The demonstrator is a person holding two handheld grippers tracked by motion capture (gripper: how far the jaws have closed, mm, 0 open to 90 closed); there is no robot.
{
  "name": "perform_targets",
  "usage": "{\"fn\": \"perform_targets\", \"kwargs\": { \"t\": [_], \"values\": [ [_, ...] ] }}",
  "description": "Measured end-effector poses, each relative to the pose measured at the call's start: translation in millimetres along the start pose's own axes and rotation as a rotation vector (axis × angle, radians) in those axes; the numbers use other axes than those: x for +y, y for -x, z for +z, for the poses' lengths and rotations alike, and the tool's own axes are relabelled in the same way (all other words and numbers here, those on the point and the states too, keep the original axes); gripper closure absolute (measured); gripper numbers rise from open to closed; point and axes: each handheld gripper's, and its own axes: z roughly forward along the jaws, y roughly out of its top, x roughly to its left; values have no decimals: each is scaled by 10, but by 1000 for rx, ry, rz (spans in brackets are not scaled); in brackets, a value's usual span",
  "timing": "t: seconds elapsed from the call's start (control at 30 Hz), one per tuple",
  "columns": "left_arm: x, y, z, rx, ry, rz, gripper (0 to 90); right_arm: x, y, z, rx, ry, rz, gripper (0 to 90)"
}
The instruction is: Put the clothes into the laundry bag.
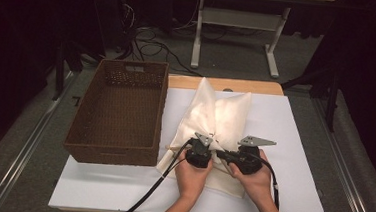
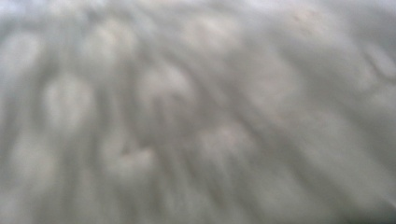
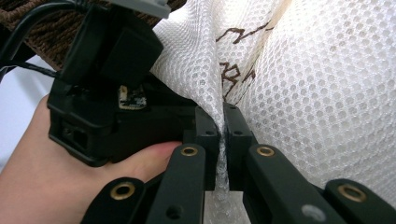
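Note:
A white mesh bag [image 1: 220, 113] lies crumpled on the white tabletop [image 1: 298, 144], running from the far edge toward the person. Both hands hold their grippers at its near part. My right gripper [image 3: 223, 135] is shut on a pinched fold of the mesh [image 3: 317, 93], which bears brown lettering [image 3: 231, 70]. In the high view the right gripper [image 1: 224, 155] points left at the gathered fold. My left gripper [image 1: 211, 144] sits just beside it, its black body [image 3: 107, 93] against the same fold and its jaw tips hidden. Blurred mesh [image 2: 196, 112] lies right against the left gripper's camera.
A brown wicker basket [image 1: 110, 155] stands on the left of the table, next to the bag, with nothing in it. Cables trail from both grippers to the near table edge. A desk frame [image 1: 274, 62] and floor cables lie beyond the table.

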Motion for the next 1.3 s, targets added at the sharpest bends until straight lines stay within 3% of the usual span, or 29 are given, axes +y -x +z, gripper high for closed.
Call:
{"fn": "perform_targets", "kwargs": {
  "t": [0.03,0.07,0.13,0.27,0.33,0.5,0.6,0.77,0.87,0.97,1.17,1.23,1.3],
  "values": [
    [-21,-4,-31,-19,10,27,748,-4,3,-17,8,8,0,880],
    [-54,-12,-90,-38,14,60,748,-4,3,-17,8,8,0,880],
    [-131,-51,-244,-39,31,107,637,-6,-12,-41,22,27,-29,876],
    [-264,-247,-618,-102,81,64,545,-9,-51,-80,30,52,-75,864],
    [-339,-348,-815,-103,99,73,534,-6,-81,-101,27,53,-85,858],
    [-563,-513,-1119,-84,91,113,526,-29,-154,-109,20,9,-119,857],
    [-686,-642,-1237,-66,83,97,524,-60,-162,-79,31,-18,-123,865],
    [-768,-840,-1249,3,66,14,528,-86,-192,-92,54,-41,-128,866],
    [-783,-858,-1203,12,44,10,523,-130,-160,-68,47,-75,-118,867],
    [-794,-850,-1167,1,26,19,517,-230,-59,43,-5,-150,-121,869],
    [-796,-904,-1152,-34,23,4,557,-249,-34,34,-31,-155,-135,867],
    [-788,-940,-1135,-71,7,-6,649,-245,-53,11,-17,-129,-142,827],
    [-786,-961,-1121,-108,-18,-13,791,-224,-86,-42,22,-82,-143,684]
  ]
}}
